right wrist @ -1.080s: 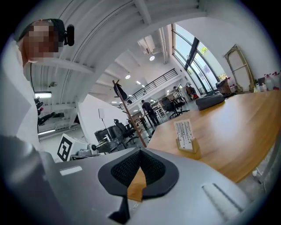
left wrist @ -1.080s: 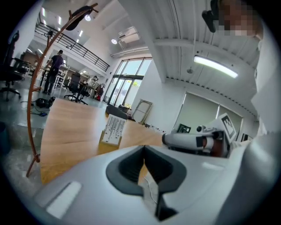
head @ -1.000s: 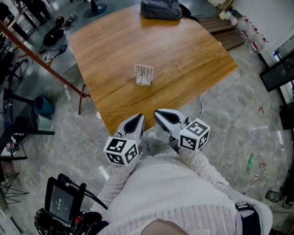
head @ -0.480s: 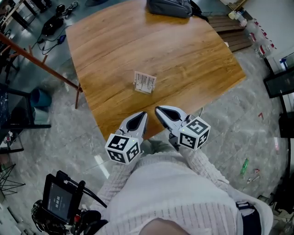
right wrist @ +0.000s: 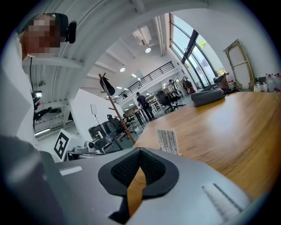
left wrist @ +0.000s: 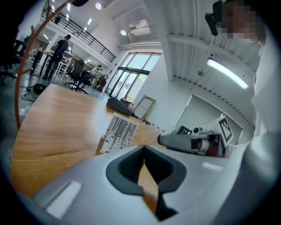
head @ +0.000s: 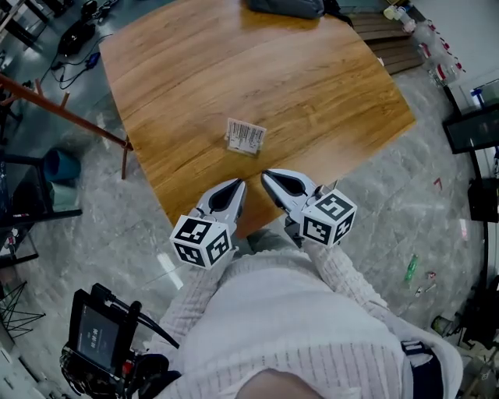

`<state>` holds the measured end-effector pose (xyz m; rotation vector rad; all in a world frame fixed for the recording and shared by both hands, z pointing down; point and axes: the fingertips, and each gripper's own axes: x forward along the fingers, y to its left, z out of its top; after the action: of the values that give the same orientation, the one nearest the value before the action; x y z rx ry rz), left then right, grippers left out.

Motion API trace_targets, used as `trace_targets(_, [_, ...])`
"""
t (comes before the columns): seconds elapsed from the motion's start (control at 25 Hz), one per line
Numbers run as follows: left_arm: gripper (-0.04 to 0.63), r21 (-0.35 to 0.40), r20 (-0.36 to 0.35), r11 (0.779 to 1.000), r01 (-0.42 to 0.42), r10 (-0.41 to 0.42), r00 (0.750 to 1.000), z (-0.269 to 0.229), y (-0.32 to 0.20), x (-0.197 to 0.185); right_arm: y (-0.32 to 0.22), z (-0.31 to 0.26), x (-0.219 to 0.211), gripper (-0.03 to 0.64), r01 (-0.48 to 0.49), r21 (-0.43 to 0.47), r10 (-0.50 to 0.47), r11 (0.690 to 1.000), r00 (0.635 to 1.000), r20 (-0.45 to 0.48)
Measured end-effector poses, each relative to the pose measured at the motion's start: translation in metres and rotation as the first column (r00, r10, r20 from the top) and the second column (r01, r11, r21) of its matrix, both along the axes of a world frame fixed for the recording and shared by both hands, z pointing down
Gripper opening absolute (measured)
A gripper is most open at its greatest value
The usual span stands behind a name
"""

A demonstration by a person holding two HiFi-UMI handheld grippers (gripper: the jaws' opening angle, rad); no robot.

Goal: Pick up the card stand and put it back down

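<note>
The card stand (head: pixel 245 136) is a small clear holder with a white barcode-printed card, standing upright on the wooden table (head: pixel 312 78) near its front corner. It also shows in the left gripper view (left wrist: pixel 118 132) and the right gripper view (right wrist: pixel 168 141). My left gripper (head: pixel 237 185) is shut and empty over the table's near edge, a short way in front of the stand. Beside it, my right gripper (head: pixel 265 179) is shut too, with nothing held. Both point toward the stand without touching it.
A dark bag (head: pixel 284 6) lies at the table's far edge. A slanted red-brown pole (head: pixel 62 109) stands left of the table. Office chairs and a person (left wrist: pixel 59 55) are far off in the room. Grey marble floor (head: pixel 405 195) surrounds the table.
Both grippers have moved a little forward toward the card stand, over the table's near edge. The stand has not moved, and both jaws stay shut.
</note>
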<state>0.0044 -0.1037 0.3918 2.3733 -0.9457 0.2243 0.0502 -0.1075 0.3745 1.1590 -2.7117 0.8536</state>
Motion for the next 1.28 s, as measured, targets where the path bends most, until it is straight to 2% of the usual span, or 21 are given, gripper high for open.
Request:
trace_targets(0.16, [0.008,-0.008,0.003,1.000,-0.002,0.002,1.000,0.004,-0.010,-0.001,-0.008,0.008,0.000,0.000,-0.004,-0.014,0.004,1.000,1.000,-0.014])
trace_targets(0.4, [0.008,-0.030,-0.009,1.000,0.007,-0.007,1.000,0.027,-0.033,0.003,-0.031,0.028,-0.003,0.000,0.043,0.009,-0.042,0.999,0.996,-0.076])
trace_targets(0.72, [0.008,-0.077,-0.029,0.996,0.035,-0.037,0.999,0.034,-0.032,0.001,-0.043,0.038,0.007,0.009,0.036,-0.024,-0.039,0.999,0.991,-0.132])
trace_targets(0.96, [0.008,-0.103,-0.042,0.993,0.052,-0.057,0.998,0.031,-0.030,-0.003,-0.049,0.039,0.018,0.079,0.038,-0.036,-0.045,0.999,0.978,-0.204])
trace_targets(1.2, [0.008,-0.154,-0.078,0.982,0.108,-0.121,0.990,0.032,-0.032,-0.011,-0.056,0.045,0.010,0.186,0.100,-0.052,-0.110,0.994,0.954,-0.278])
trace_targets(1.28, [0.008,-0.160,-0.075,0.980,0.116,-0.130,0.989,0.036,-0.032,-0.011,-0.061,0.052,0.007,0.200,0.121,-0.056,-0.133,0.991,0.944,-0.303])
